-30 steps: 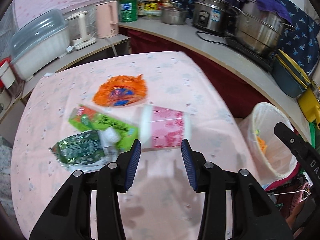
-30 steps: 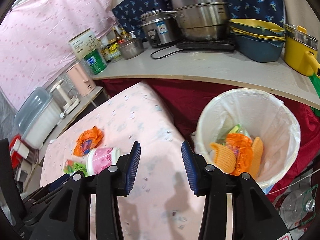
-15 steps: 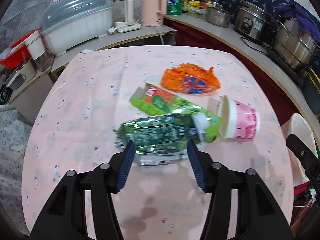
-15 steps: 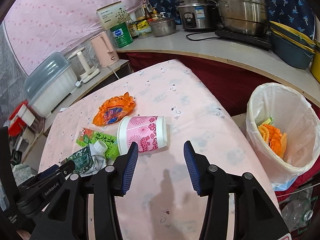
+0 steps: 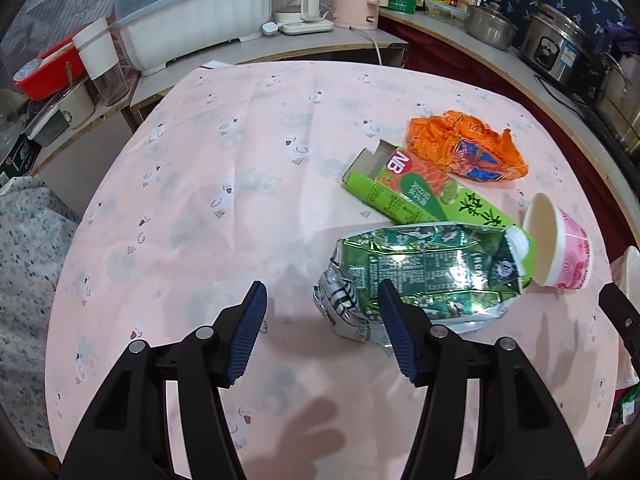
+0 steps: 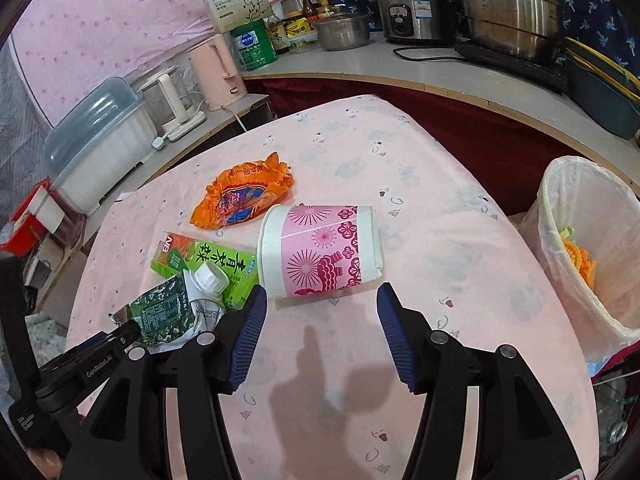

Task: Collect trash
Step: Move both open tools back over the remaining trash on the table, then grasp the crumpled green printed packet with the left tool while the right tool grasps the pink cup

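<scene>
Four pieces of trash lie on the pink tablecloth (image 5: 240,184): an orange snack wrapper (image 5: 466,152) (image 6: 240,196), a green tea box (image 5: 420,196) (image 6: 200,260), a crushed green foil carton (image 5: 424,268) (image 6: 168,312) and a pink paper cup (image 5: 560,248) (image 6: 320,252) on its side. My left gripper (image 5: 320,300) is open and empty, its right finger over the carton's near-left corner. My right gripper (image 6: 322,296) hovers just short of the cup, its jaws opening with nothing between them. A white-lined trash bin (image 6: 580,248) holding orange scraps stands off the table's right edge.
A counter curves behind the table with a pink kettle (image 6: 218,72), steel pots (image 6: 512,8), a rice cooker (image 6: 404,16) and a covered dish rack (image 5: 192,24). Bare cloth stretches left of the trash (image 5: 180,240). The left gripper's black body (image 6: 80,364) shows at the right view's lower left.
Both grippers swung from the bin side over the table and sank toward the trash. Both pairs of jaws stand wider. The carton slid right past the left gripper's fingers.
</scene>
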A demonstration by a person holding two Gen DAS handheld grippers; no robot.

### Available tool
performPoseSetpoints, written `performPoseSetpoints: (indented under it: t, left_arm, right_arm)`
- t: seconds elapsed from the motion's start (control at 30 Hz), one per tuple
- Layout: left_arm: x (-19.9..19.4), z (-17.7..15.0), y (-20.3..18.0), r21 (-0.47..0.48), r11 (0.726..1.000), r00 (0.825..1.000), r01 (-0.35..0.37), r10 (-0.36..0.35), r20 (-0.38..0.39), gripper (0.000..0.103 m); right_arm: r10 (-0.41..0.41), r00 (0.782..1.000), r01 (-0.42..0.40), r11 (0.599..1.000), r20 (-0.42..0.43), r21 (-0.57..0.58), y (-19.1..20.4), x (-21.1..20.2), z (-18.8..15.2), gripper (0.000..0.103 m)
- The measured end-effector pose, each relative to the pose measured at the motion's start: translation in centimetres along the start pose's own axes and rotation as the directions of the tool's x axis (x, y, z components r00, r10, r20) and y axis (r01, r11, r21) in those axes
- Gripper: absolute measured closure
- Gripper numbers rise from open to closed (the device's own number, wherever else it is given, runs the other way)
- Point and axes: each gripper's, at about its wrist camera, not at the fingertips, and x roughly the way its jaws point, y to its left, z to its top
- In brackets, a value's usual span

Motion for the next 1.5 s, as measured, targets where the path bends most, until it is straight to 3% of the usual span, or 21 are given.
performPoseSetpoints:
  t: [0.23,0.3,0.37,0.63,1.03,1.33,1.5]
  left_arm:
    - [1.5,0.7,-0.3,0.014,1.0,1.0,0.015,-0.015,-0.009,0.049]
    - [1.5,1.0,-0.5,0.022,0.999,1.0,0.027,-0.027,-0.01,0.053]
    - [1.5,1.1,-0.8,0.027,0.998,0.998,0.054,-0.054,-0.013,0.066]
    - [1.3,1.1,-1.8,0.064,0.996,0.998,0.06,-0.061,0.003,0.083]
    - [-0.3,1.8,-0.3,0.01,1.0,0.998,0.01,-0.011,0.058,0.086]
    - [-1.3,2.3,2.0,-0.092,0.992,0.992,-0.083,0.092,0.092,0.086]
    - [-1.1,2.0,2.1,-0.105,0.991,0.992,-0.085,0.093,0.079,0.086]
  right_arm:
    - [-0.022,1.0,0.022,1.0,-0.008,0.007,0.4,1.4,0.5,0.039]
    - [-0.03,1.0,0.03,1.0,-0.008,0.008,0.5,1.8,0.7,0.032]
    - [-0.034,0.999,0.034,0.999,-0.005,0.008,0.8,2.1,0.8,0.031]
    - [-0.029,1.0,0.029,0.999,-0.006,-0.015,2.2,2.9,1.1,0.031]
    - [-0.058,0.998,0.058,0.998,-0.007,-0.011,2.5,3.2,0.7,0.031]
    - [-0.143,0.99,0.143,0.99,-0.003,0.018,2.9,4.5,0.6,0.031]
    - [-0.217,0.976,0.217,0.976,0.0,0.015,3.0,5.8,0.2,0.031]
